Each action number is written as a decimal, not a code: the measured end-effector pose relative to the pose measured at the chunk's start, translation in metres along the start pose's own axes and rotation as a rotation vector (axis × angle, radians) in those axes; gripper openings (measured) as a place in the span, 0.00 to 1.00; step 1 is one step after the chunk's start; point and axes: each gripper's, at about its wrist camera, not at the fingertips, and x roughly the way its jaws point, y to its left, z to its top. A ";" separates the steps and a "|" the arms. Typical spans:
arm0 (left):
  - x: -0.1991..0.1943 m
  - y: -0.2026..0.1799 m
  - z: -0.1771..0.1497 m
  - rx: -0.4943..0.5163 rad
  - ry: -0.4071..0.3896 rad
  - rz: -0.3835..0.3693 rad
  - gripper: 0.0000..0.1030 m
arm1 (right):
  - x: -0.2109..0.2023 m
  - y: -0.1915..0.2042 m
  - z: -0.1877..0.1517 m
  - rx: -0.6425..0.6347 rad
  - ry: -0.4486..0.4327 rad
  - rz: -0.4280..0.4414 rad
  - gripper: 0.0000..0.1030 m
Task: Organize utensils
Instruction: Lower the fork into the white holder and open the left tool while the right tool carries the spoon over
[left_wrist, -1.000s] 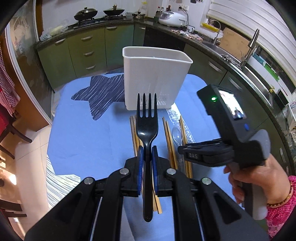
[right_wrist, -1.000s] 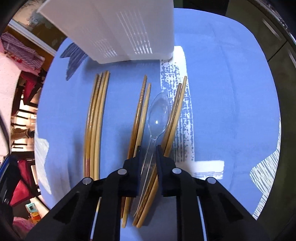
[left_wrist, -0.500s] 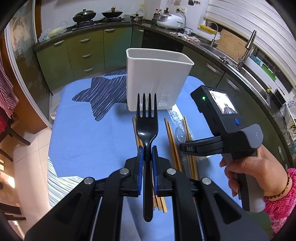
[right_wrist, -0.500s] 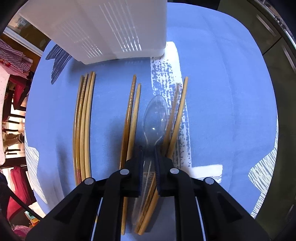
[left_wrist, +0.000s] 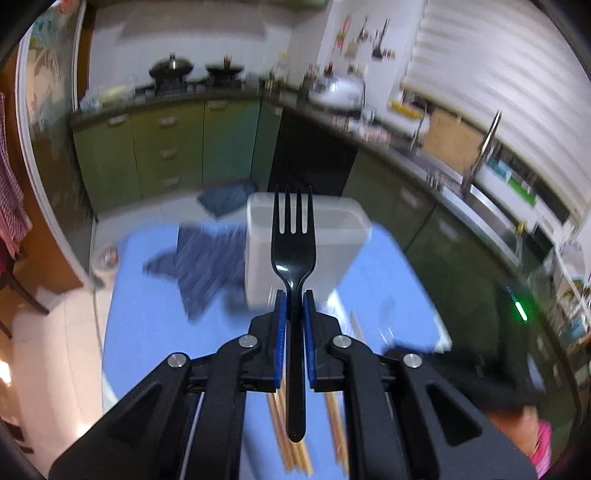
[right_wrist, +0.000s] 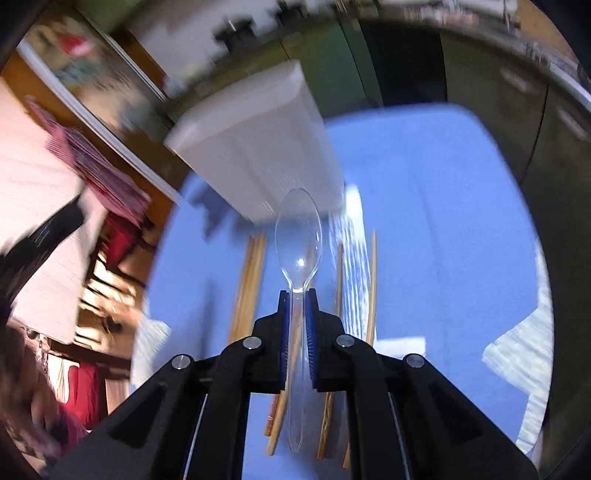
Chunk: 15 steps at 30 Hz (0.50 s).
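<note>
Left wrist view: left gripper (left_wrist: 293, 295) clamped on the black fork (left_wrist: 293, 236), tines forward, held over the table in front of the white bin (left_wrist: 343, 236). Right wrist view: right gripper (right_wrist: 297, 295) clamped on the clear spoon (right_wrist: 298, 236), above the chopsticks (right_wrist: 251, 280) lying on the blue cloth (right_wrist: 443, 221). Carry each utensil clear above the bin's rim and tip its handle down before letting go. Motion blur hides the bin's interior and any dividers.

A blue cloth (right_wrist: 436, 221) with dark and white printed patches covers the tabletop (left_wrist: 147, 332). On it stand a white plastic bin (right_wrist: 258, 155) and, nearer, several wooden chopsticks (right_wrist: 247, 288) lying roughly parallel.
</note>
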 end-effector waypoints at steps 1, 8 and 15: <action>-0.001 -0.002 0.013 0.004 -0.046 -0.010 0.09 | -0.015 0.002 -0.001 -0.010 -0.066 0.013 0.09; 0.006 -0.017 0.074 0.045 -0.357 0.006 0.09 | -0.061 0.012 0.003 -0.072 -0.248 0.025 0.09; 0.062 -0.024 0.089 0.102 -0.475 0.071 0.09 | -0.093 -0.004 -0.001 -0.093 -0.303 0.051 0.09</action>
